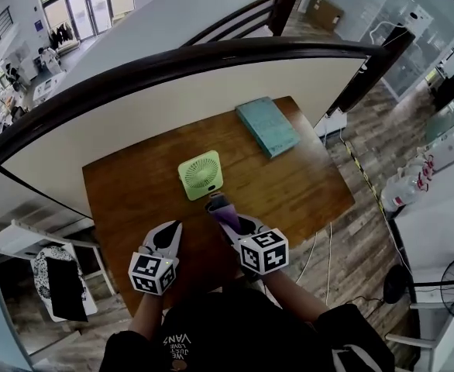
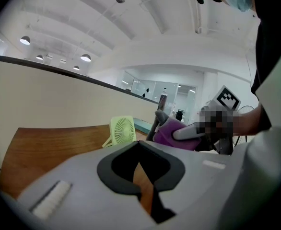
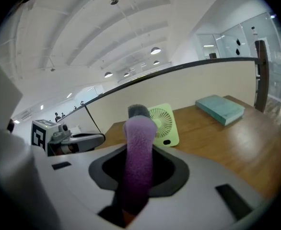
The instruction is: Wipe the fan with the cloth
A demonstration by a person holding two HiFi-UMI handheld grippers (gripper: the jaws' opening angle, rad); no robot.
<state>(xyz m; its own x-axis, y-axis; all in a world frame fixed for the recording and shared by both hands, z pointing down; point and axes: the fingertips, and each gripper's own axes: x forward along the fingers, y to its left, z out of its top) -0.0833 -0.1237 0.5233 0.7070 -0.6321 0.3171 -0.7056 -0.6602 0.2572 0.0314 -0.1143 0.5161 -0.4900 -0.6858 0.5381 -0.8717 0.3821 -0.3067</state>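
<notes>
Head view showed a wooden tabletop set against a pale panel under a dark curved rail, with a teal book lying flat near the far right corner. The green fan stood mid-table, well apart from the book. The right gripper was just short of the fan and carried a purple cloth. The left gripper sat further back. Left gripper view had the fan upright and tilted slightly back on its stand, with the cloth just to its right. The left fingers were pressed almost together on nothing, only a thin slit of tabletop showing between them. Right gripper view put the fan's grille square toward the camera, with the cloth covering its left edge. The right fingers pinched the cloth, whose long axis ran up along them toward the fan. The cloth was close to the fan, but contact could not be told.
</notes>
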